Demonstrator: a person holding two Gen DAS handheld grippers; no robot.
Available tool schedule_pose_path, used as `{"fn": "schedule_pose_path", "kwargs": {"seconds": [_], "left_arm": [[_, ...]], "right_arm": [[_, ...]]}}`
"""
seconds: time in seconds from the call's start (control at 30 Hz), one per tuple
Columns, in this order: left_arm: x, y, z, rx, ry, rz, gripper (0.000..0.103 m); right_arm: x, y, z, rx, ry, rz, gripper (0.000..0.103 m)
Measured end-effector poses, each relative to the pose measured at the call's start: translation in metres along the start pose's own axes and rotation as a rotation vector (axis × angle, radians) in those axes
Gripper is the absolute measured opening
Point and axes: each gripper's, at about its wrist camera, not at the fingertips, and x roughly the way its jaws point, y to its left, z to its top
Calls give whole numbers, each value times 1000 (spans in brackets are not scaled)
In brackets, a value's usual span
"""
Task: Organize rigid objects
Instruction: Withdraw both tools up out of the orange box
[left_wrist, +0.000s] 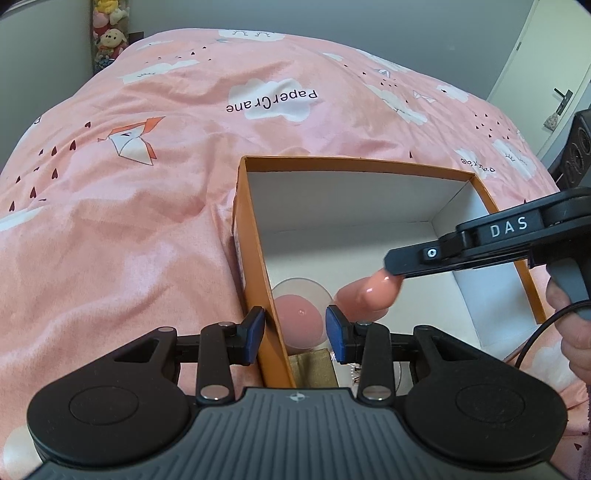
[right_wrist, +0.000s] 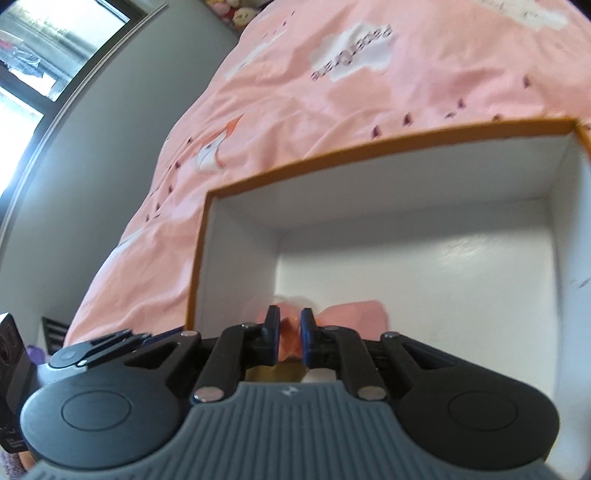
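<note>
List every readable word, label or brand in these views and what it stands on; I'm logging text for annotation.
"PaperCrane": printed upside down on a white cloud of the pink bedspread; again, blurred, in the right wrist view.
"DAS": white letters on the right claw, on its black body.
A second cloud print at the bedspread's right edge is cut off and distorted; not readable.
A label on the orange box, on its outer side wall, is seen too edge-on to read.

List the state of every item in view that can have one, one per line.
Orange box: lidless, open top, sitting on the bedspread.
Pink bottle: tilted, held over the box interior by the right gripper.
Clear cup: inside the box at its near left corner, pink inside.
Right gripper: shut on the pink bottle.
Left gripper: open, straddling the box's left wall.
Door: closed.
</note>
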Motion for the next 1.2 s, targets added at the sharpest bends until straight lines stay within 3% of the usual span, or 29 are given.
{"fn": "schedule_pose_path", "kwargs": {"seconds": [0.23,0.3,0.33,0.43,0.5,0.63,0.77,0.8,0.93,1.2], "left_arm": [[-1,0,0,-5,0,0,43],[0,0,0,-3,0,2,43],[-1,1,-1,-3,0,3,43],[-1,1,-1,-6,-1,4,43],[-1,1,0,-7,-1,3,43],[0,0,0,-6,-1,4,43],[1,-1,1,-7,1,7,43],[0,-1,1,-7,1,6,43],[1,-1,1,-7,2,3,43],[1,-2,1,-7,0,6,43]], "right_arm": [[-6,-18,-2,46,-65,-82,30],[-5,-26,-4,72,-62,-74,45],[-2,-27,-5,75,-54,-73,48],[-1,-24,-10,44,-57,-74,52],[1,-16,-13,-17,-62,-98,61],[9,3,-20,-153,-73,-162,61],[35,15,-20,-246,-12,-290,56],[42,14,-17,-242,3,-295,49],[61,4,-10,-196,57,-296,43],[66,9,-15,-194,88,-260,42]]}}
